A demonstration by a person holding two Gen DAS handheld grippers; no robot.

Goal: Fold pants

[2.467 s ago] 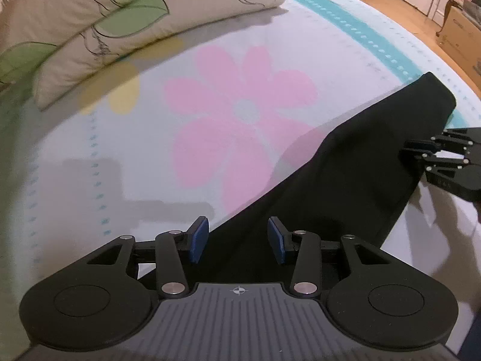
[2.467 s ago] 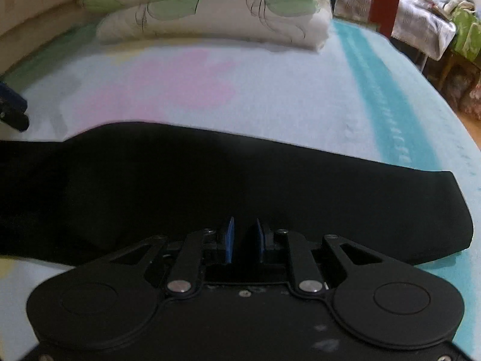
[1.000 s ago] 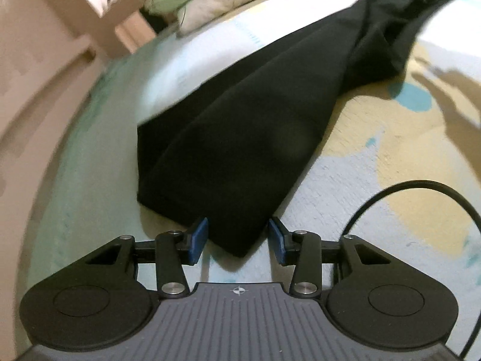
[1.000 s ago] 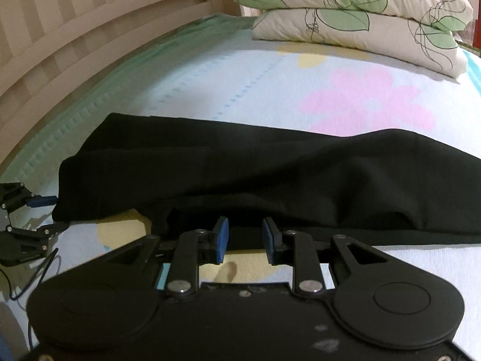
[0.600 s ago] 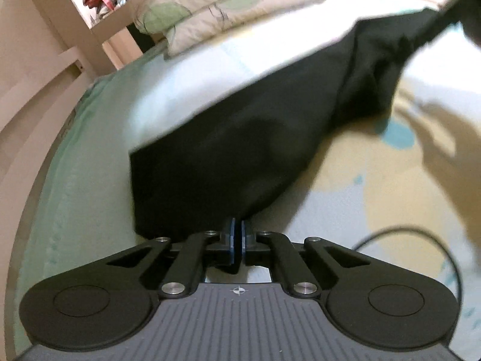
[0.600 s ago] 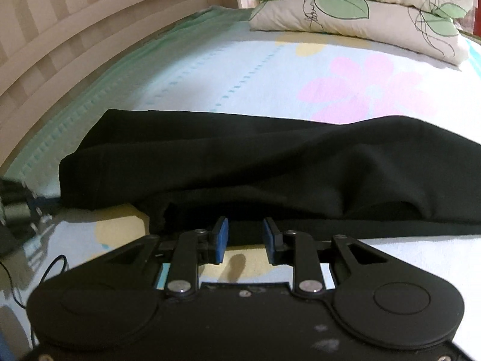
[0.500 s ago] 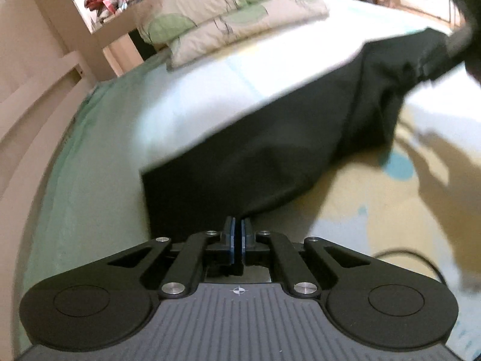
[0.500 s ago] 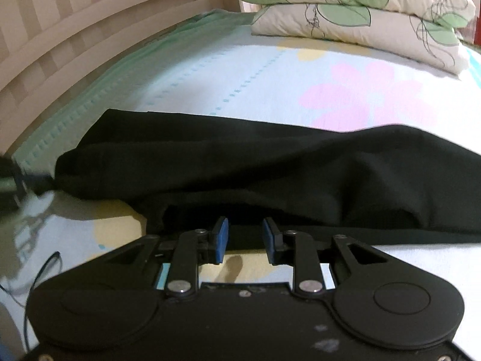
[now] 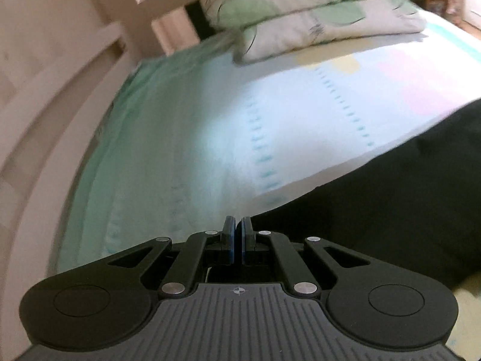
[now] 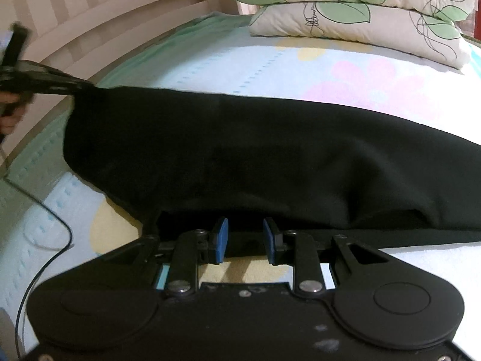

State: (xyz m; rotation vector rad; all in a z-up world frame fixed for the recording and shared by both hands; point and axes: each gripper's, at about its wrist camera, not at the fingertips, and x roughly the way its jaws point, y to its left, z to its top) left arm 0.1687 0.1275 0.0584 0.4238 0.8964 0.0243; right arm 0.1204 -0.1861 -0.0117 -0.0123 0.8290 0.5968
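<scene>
At the far left of the right wrist view, the left gripper reaches in level from the frame edge, raised above the bed, with a blurred hand behind it on the handle and a thin black cable trailing down over the sheet. Its jaws are pressed together on the corner of the black pants, and the cloth hangs down from that pinch; in its own camera the blue pads meet with almost no gap and the dark fabric spreads off to the right from them. The pants lie stretched across the flowered sheet from that lifted corner to the right edge of the view, one layer draped over another along the near hem. In the middle foreground the right gripper sits low and roughly level at the near edge of the pants, its jaws parted a moderate way with the lower hem between them, not clamped. Behind, at upper right, two leaf-print pillows are stacked beside the slatted wooden side rail.
</scene>
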